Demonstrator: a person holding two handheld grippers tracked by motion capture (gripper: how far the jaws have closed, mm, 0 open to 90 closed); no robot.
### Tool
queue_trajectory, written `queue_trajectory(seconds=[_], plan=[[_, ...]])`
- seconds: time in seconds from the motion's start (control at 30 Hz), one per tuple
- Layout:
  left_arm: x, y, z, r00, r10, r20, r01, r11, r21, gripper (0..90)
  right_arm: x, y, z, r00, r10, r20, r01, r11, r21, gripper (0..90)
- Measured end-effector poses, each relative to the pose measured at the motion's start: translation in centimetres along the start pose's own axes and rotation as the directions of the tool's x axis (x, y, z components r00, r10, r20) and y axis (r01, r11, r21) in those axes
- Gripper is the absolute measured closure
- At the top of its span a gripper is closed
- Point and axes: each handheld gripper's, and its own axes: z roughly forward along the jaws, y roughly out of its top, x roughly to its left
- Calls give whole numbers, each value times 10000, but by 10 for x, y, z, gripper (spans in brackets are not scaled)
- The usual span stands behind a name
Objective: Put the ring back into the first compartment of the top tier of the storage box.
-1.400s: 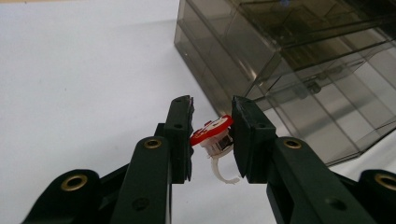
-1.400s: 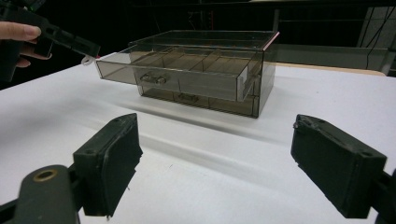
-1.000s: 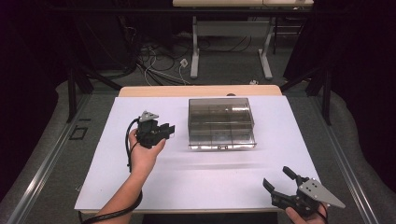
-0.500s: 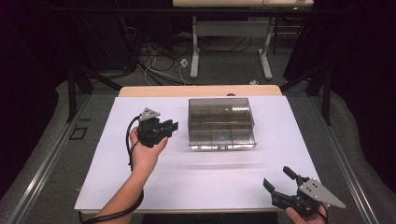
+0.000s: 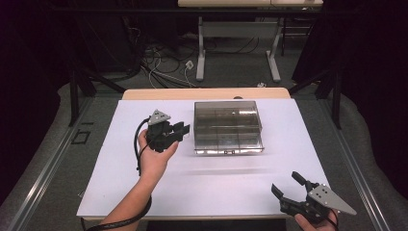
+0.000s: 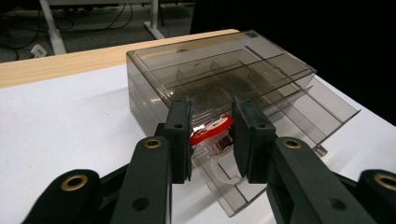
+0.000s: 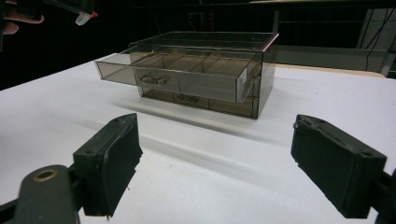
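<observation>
Right gripper view – drawer box (image 7: 201,74), top drawer (image 7: 180,72) out, apparently empty.

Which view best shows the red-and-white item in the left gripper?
Left gripper view: the red-and-white item sits close up between the left gripper pads. Right gripper view catches a corner; in the high view I can't make it out.

The drawer box (image 5: 228,127) stands mid-table (image 5: 120,192), top drawer (image 7: 177,77) pulled out toward the person
</observation>
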Motion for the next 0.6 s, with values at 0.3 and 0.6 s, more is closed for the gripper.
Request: queue_trajectory(seconds=[0.3,0.6], plan=[[-7,3,3,9998,55,180,-55,10000,-20,696,0,0,0,10000,-17,-7,17,10000,-3,150],[-16,6,10,9993,171,340,-172,9999,11,696,0,0,0,10000,-8,-18,8,10000,4,150]])
